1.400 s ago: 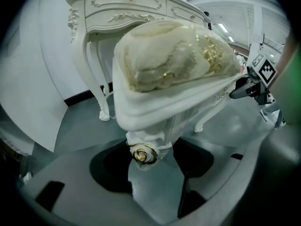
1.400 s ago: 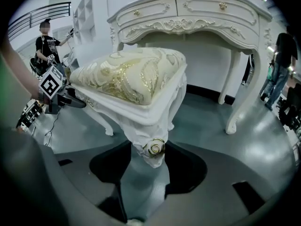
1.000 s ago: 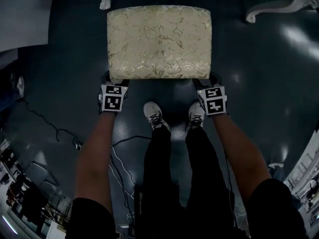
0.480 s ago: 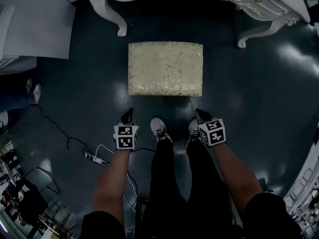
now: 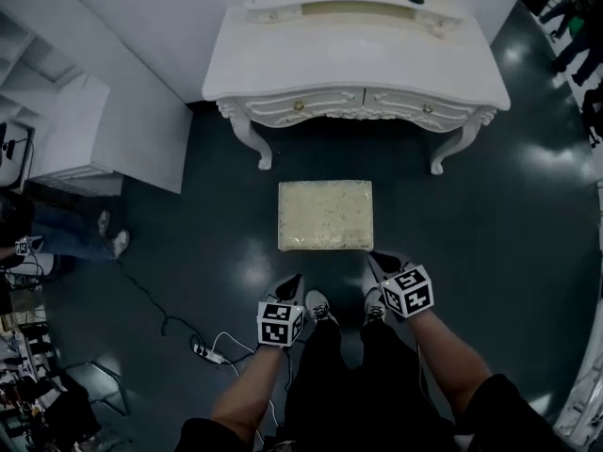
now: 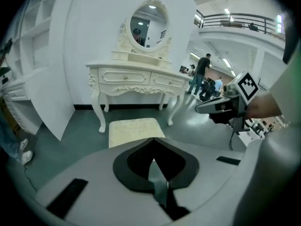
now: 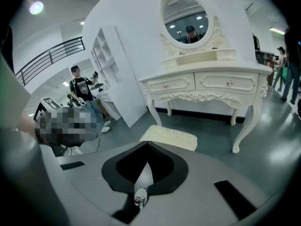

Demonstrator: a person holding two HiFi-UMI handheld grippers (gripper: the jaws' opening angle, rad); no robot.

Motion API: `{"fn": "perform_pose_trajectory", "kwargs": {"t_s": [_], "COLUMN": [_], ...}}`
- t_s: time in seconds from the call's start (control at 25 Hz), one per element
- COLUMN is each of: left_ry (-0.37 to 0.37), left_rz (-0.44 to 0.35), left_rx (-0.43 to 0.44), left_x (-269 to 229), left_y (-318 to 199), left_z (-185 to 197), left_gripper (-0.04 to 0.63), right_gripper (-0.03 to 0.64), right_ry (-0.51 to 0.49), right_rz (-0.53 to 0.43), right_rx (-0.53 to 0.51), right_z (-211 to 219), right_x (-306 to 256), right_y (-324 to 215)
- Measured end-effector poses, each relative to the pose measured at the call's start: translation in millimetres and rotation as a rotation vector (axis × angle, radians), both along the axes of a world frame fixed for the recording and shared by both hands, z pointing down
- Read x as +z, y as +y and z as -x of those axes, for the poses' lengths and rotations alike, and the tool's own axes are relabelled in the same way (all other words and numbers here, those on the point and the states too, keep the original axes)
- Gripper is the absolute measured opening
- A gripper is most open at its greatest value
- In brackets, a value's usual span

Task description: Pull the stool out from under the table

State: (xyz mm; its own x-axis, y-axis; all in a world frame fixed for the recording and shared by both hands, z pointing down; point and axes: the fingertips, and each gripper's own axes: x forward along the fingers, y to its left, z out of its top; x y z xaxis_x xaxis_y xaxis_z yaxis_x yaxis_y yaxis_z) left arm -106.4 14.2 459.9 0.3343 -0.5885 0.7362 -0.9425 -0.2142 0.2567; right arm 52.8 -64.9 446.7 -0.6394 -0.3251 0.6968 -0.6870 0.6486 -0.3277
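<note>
The stool (image 5: 325, 215), a low seat with a cream patterned cushion, stands on the dark floor just in front of the white dressing table (image 5: 358, 64). It also shows in the left gripper view (image 6: 134, 128) and the right gripper view (image 7: 169, 136). My left gripper (image 5: 296, 282) hangs well above the floor, near the stool's front left corner, shut and empty (image 6: 153, 145). My right gripper (image 5: 377, 258) hangs likewise by the front right corner, shut on nothing (image 7: 146, 147). Neither touches the stool.
A white shelf unit (image 5: 104, 130) stands left of the table. A cable with a power strip (image 5: 207, 351) lies on the floor at my left. My shoes (image 5: 320, 307) are right behind the stool. Another person's shoes (image 5: 113, 243) show at far left.
Both grippers have left the stool's front corners and risen together, their jaws now shut. The view has risen too, so the stool looks smaller. The stool has stayed before the table.
</note>
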Motion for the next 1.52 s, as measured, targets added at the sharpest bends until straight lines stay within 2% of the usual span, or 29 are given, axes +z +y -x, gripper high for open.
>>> {"fn": "perform_pose_trajectory", "kwargs": {"t_s": [0.16,0.32,0.48,0.8,1.04,1.32,1.52], "left_ry": [0.082,0.149,0.18,0.268,0.273,0.29,0.285], "left_rz": [-0.036,-0.114,-0.148,-0.167,-0.173,-0.124,-0.128], "left_rx": [0.012,0.097,0.195,0.279,0.317,0.304,0.317], "left_x": [-84,-149,-194,-255,-269,-257,-260], "left_y": [-9,-35,-41,-29,-27,-12,-9], "left_z": [-21,-42,-62,-92,-104,-113,-116], "left_gripper": [0.006,0.006,0.006,0.006,0.006,0.006,0.006], "right_gripper": [0.028,0.028,0.028,0.026,0.027,0.028,0.027], "right_ry": [-0.097,-0.19,-0.258,-0.333,-0.32,-0.297,-0.308], "right_rz": [-0.033,-0.109,-0.144,-0.17,-0.179,-0.109,-0.086], "right_rx": [0.001,-0.04,-0.073,-0.089,-0.077,-0.106,-0.109], "right_z": [9,16,17,9,5,4,3], "right_x": [-81,-147,-199,-277,-289,-271,-268], "right_y": [-6,-16,-7,18,27,48,56]}}
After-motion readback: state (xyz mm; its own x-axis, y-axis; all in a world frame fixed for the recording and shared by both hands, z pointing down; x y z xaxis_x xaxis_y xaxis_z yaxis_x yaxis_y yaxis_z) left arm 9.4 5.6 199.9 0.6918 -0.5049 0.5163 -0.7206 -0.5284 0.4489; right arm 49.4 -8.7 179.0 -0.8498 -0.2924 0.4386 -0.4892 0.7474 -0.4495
